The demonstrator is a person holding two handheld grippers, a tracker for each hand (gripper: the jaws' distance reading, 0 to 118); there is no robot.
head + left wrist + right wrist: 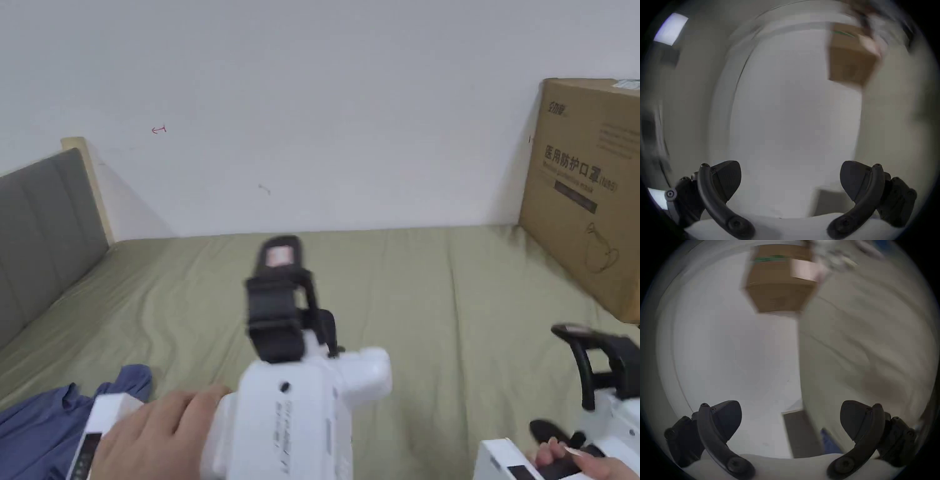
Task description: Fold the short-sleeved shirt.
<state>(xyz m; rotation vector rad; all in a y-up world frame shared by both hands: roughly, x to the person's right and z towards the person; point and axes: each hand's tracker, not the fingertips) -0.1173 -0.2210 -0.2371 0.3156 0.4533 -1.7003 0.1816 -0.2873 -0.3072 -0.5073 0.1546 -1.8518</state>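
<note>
Shirt (37, 419) bunched left, clear of spread fingers (727, 178).

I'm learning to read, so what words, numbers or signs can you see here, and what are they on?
"医用防护口罩" with "(N95)": big print on the box.
Logo and small lines on the box: too blurred to read.
Print on the left gripper body: too small and blurred to read.
Red mark on the wall: a scribble, not a word.
</note>
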